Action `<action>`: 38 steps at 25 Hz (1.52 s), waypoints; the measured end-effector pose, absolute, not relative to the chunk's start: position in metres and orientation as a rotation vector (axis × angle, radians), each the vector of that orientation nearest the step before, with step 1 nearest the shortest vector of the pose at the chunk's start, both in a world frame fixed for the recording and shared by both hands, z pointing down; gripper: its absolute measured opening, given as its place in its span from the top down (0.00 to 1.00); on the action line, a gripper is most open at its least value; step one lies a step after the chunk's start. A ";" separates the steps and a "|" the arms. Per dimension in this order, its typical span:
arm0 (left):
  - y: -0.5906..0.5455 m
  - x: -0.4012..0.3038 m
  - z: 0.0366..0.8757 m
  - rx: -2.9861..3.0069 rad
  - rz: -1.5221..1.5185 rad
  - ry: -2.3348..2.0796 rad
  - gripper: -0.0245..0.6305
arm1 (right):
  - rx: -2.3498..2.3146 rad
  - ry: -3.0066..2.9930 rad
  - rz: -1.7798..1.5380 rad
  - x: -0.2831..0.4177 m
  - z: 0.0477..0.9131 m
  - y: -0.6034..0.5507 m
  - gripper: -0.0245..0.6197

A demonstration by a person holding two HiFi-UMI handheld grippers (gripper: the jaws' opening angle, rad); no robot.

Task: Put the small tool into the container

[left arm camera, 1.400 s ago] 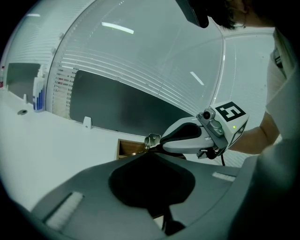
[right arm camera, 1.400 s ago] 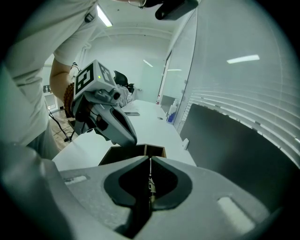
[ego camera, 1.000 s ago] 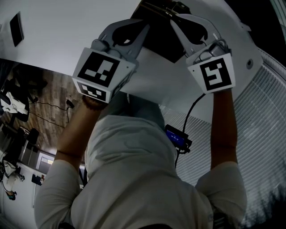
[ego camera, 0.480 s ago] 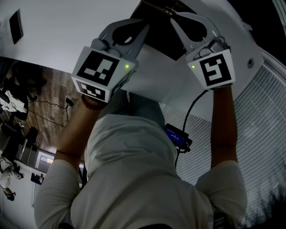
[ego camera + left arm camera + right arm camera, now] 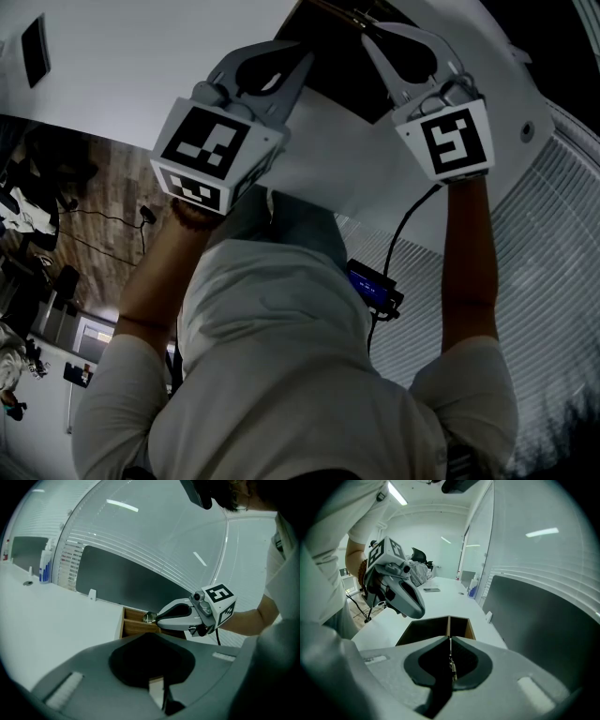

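Evidently the drop was the step in hand. The right gripper [image 5: 450,639] had its two grey jaws pressed together on the small, thin, shiny metal tool [image 5: 452,666], which ran along the seam between them. In the left gripper view, the tool's bright rounded end poked out past the jaw tips. That gripper hung over the open brown wooden box-shaped container [image 5: 471,629], which had a dark inside and a thin upright divider making two compartments. The box stood on the broad white table [image 5: 56,616]. The tool was above the box, not yet in it. It seemed to sit roughly over the divider, though the wide-angle view made that hard to judge. The left gripper [image 5: 149,635] was held just beside, its jaws closed tip to tip with nothing visible between them.

To do this well, I judged, the right gripper should shift sideways until the tool hung plainly over one compartment. It should then lower until the tips were inside the rim before parting the jaws a little. A thin metal piece may bounce or cling to a pad, so a low, slow release would be safest. The left gripper should keep away from the opening.
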State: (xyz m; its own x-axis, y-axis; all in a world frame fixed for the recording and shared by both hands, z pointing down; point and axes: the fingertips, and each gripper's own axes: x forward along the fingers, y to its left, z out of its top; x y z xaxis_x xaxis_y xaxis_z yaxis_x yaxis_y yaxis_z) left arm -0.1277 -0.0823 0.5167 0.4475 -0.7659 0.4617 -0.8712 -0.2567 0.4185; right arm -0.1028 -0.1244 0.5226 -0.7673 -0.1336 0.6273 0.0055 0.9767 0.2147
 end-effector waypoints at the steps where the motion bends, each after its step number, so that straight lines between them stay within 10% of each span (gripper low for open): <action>1: -0.082 -0.127 0.517 2.076 0.219 -1.364 0.96 | 0.092 -2.431 -0.271 -0.102 0.523 -0.124 0.94; 38: -0.081 -0.050 0.397 2.331 0.209 -1.285 0.96 | 0.735 -2.659 -0.095 -0.016 0.362 -0.109 0.96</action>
